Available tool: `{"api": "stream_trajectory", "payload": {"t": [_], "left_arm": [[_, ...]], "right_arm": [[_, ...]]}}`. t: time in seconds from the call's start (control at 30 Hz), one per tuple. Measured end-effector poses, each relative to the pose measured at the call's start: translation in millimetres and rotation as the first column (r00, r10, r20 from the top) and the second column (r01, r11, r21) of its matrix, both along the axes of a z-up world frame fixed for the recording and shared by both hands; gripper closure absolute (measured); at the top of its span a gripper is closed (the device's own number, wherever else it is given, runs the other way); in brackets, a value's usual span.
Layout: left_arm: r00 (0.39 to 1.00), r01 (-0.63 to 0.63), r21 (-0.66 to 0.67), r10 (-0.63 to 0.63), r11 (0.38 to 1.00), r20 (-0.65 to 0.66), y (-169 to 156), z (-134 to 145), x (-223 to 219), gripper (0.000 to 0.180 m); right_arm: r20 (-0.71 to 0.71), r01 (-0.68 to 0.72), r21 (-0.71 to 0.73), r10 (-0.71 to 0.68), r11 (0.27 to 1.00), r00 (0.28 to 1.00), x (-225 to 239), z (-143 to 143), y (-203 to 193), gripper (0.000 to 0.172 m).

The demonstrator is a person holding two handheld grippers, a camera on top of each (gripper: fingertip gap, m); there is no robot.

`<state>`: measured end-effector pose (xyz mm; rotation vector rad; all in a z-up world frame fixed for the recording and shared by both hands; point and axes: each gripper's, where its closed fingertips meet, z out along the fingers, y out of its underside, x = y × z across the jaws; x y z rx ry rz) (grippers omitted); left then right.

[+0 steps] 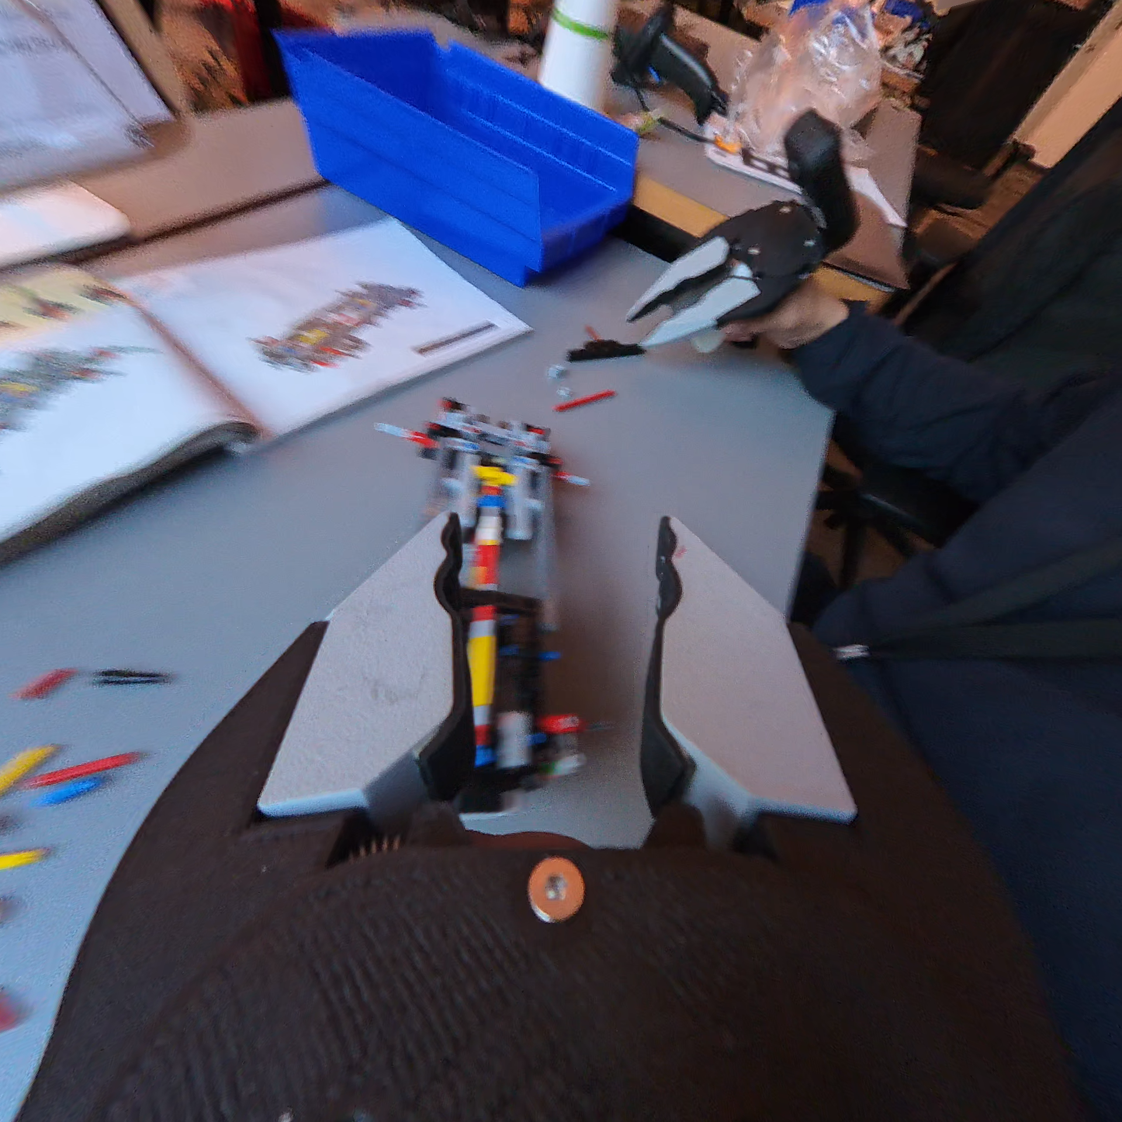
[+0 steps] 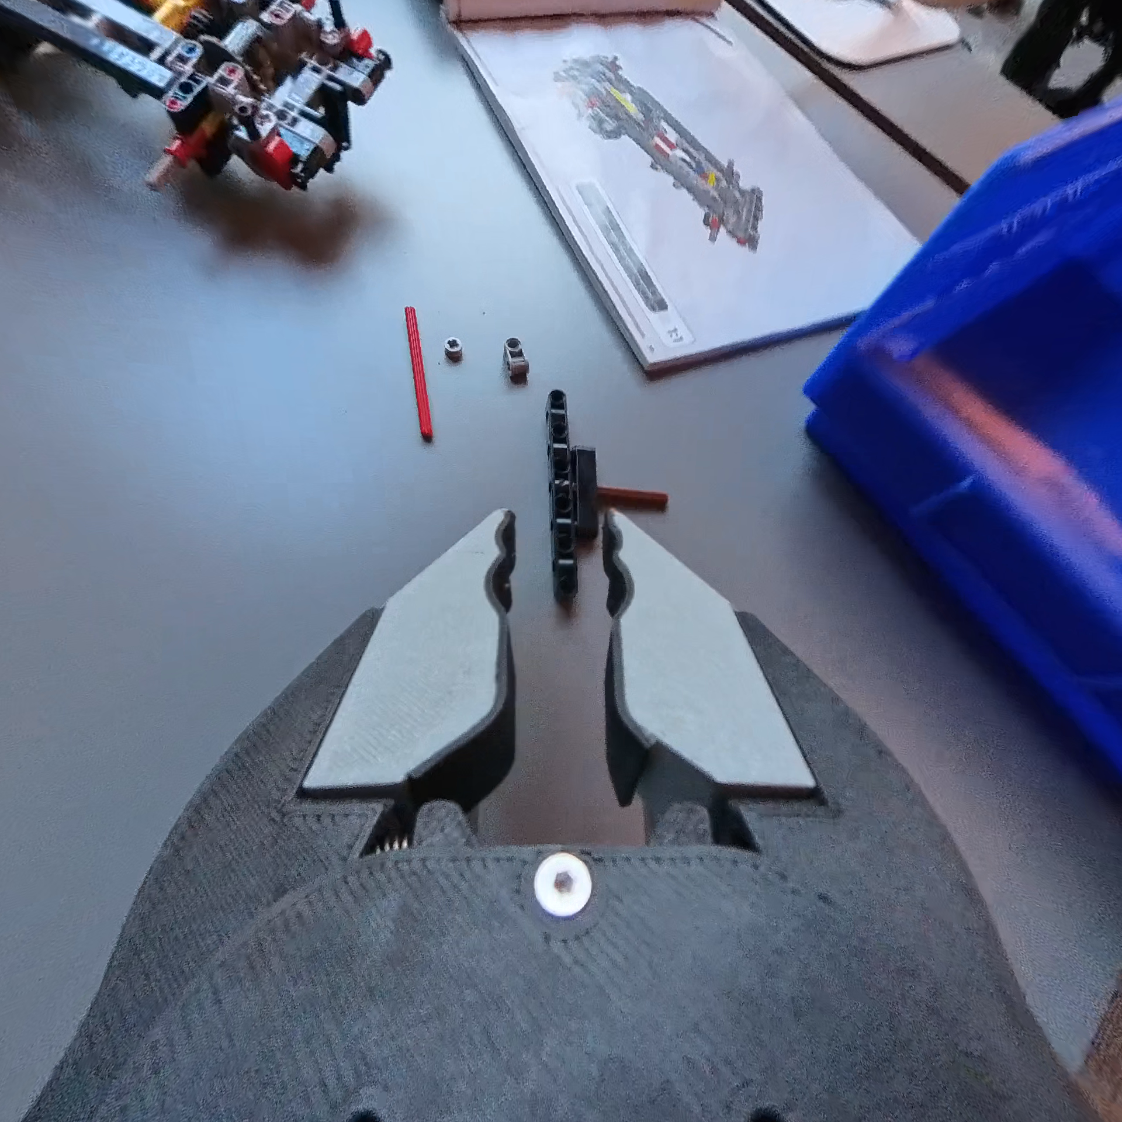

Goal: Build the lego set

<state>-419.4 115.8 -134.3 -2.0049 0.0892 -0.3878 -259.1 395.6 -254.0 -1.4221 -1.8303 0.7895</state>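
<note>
The left gripper (image 1: 555, 534) stands open around a blurred brick model (image 1: 492, 486), its right pad clear. The right gripper (image 2: 558, 528) is open astride a black beam (image 2: 561, 486) on the table (image 2: 182, 486), pads apart from it; a red axle (image 2: 419, 370) lies at 11 o'clock, a blue bin (image 2: 1002, 394) at 2 o'clock.

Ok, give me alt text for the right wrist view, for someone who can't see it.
The right gripper is open around a black holed beam on a grey table, pads not pressing it. Beyond lie a red axle, an open instruction booklet and a blue bin.
</note>
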Motion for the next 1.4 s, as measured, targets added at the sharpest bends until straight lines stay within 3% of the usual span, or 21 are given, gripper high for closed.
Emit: {"api": "stream_trajectory", "payload": {"t": [0.13, 0.2, 0.3, 0.4, 0.63, 0.77, 0.9, 1.0, 1.23, 1.4], "left_arm": [[0.979, 0.103, -0.03, -0.095, 0.994, 0.18, 14, -6, 60, 0.118], [0.961, 0.146, -0.058, -0.127, 0.988, 0.246, 25, -14, 85, 0.118], [0.93, 0.21, -0.098, -0.168, 0.973, 0.326, 44, -27, 120, 0.119], [0.919, 0.24, -0.117, -0.187, 0.964, 0.346, 64, -37, 143, 0.122], [0.93, 0.143, -0.136, -0.086, 0.98, 0.358, 120, -51, 139, 0.126], [0.915, 0.116, -0.115, -0.062, 0.987, 0.399, 136, -52, 135, 0.126], [0.881, 0.128, -0.051, -0.09, 0.99, 0.465, 135, -45, 133, 0.14], [0.862, 0.159, -0.007, -0.135, 0.987, 0.489, 129, -41, 135, 0.168], [0.846, 0.188, -0.007, -0.158, 0.982, 0.51, 120, -45, 130, 0.172], [0.835, 0.215, -0.027, -0.169, 0.976, 0.524, 115, -49, 131, 0.162]], "right_arm": [[0.086, 0.071, 0.04, -0.074, 0.997, 0.994, 3, -17, 12, 0.144], [0.12, 0.048, 0.035, -0.052, 0.998, 0.991, 0, -22, 8, 0.165], [0.14, 0.014, 0.026, -0.018, 1.0, 0.99, -1, -22, -2, 0.166], [0.067, 0.009, 0.093, -0.015, 0.996, 0.998, -2, -12, -15, 0.167], [-0.23, -0.087, 0.177, 0.127, 0.98, 0.965, -5, 54, -94, 0.167], [-0.304, -0.153, 0.228, 0.22, 0.961, 0.927, -8, 75, -134, 0.167], [-0.307, -0.18, 0.32, 0.282, 0.93, 0.909, -10, 76, -150, 0.167], [-0.288, -0.186, 0.391, 0.312, 0.901, 0.906, -12, 69, -153, 0.167], [-0.293, -0.21, 0.342, 0.317, 0.916, 0.902, -15, 63, -156, 0.166], [-0.31, -0.218, 0.339, 0.327, 0.915, 0.892, -13, 66, -155, 0.166]]}}
